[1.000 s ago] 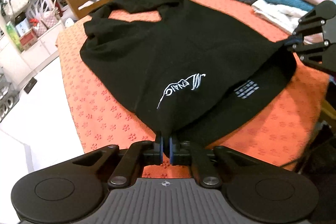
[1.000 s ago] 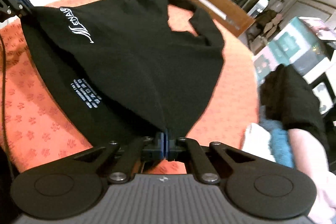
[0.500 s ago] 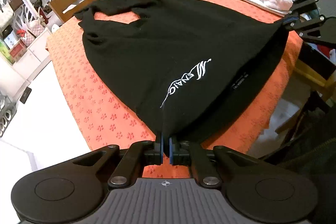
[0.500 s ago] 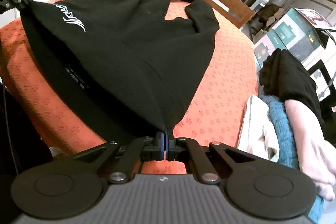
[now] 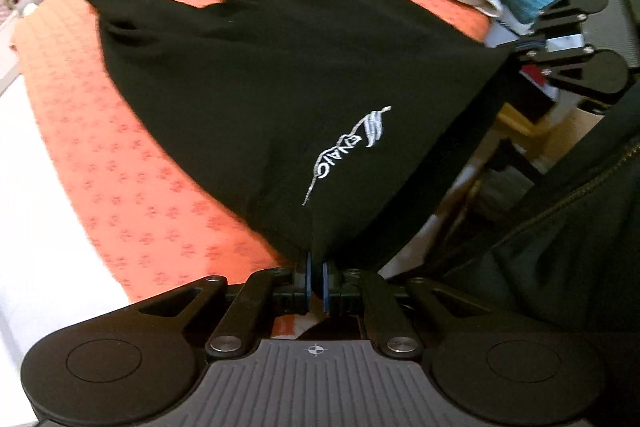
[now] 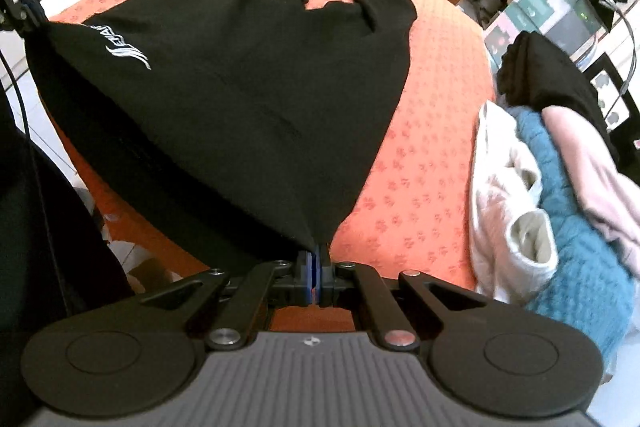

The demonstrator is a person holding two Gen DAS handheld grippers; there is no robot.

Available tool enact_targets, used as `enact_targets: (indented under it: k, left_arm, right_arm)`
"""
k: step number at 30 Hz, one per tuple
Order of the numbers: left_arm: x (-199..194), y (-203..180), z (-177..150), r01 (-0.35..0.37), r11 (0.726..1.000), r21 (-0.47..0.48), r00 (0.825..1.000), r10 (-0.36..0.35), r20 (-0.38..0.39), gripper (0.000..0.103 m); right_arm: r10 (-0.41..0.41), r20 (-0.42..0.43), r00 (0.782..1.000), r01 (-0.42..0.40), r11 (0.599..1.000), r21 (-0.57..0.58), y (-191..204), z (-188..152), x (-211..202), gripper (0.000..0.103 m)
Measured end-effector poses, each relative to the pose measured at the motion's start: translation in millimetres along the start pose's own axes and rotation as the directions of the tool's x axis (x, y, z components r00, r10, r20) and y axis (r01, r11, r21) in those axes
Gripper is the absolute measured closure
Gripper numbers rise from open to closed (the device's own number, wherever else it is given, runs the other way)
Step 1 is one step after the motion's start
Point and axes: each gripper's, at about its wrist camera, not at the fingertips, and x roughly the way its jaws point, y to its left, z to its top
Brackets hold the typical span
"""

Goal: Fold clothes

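Black garment [image 5: 280,67] lies stretched away from both tools across the orange-covered worktop [image 5: 120,155], its near edge lifted and pulled taut past the worktop's near rim, its far end with the strap-like opening resting flat on the cloth. Left hand-held gripper [image 5: 315,279] is clamped on one near corner; right hand-held gripper [image 6: 316,277] is clamped on the other. Long axis runs from the held edge straight ahead to the far end, so a fold, in my judgement, carries both corners forward together. Neither tool is nearer. Piled laundry [image 6: 560,195] sits right of the garment.
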Motion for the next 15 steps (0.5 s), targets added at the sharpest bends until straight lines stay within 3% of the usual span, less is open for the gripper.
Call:
enact_targets:
  k: [2,9,11,15]
  left_arm:
    - [2.8,4.2,-5.7,0.026,1.0,-0.014,1.0,-0.026,-0.012,0.091]
    - [-0.5,21.6,-25.4,0.057,0.997,-0.054,0.998,-0.059,-0.036,0.053]
    - [-3.4,31.2,-28.1,0.042,0.997,-0.065,0.999,-0.044,-0.027,0.044]
    - [-13.3,53.2,-27.7,0.018,0.996,-0.083,1.0,-0.018,0.001,0.038]
  right_arm:
    - [0.009,-0.009,1.0,-0.009,1.0,-0.001,6.4,-2.4,0.0,0.099]
    - [0.091,-0.052,0.995,-0.089,0.996,0.026,18.6,-7.1,-9.9,0.078]
    - [0.113,-0.034,0.993,-0.111,0.992,0.059,17.8,-2.6,-14.2,0.073]
    - [0.145,0.035,0.989,-0.148,0.981,0.128,13.7,16.3,-24.6,0.065]
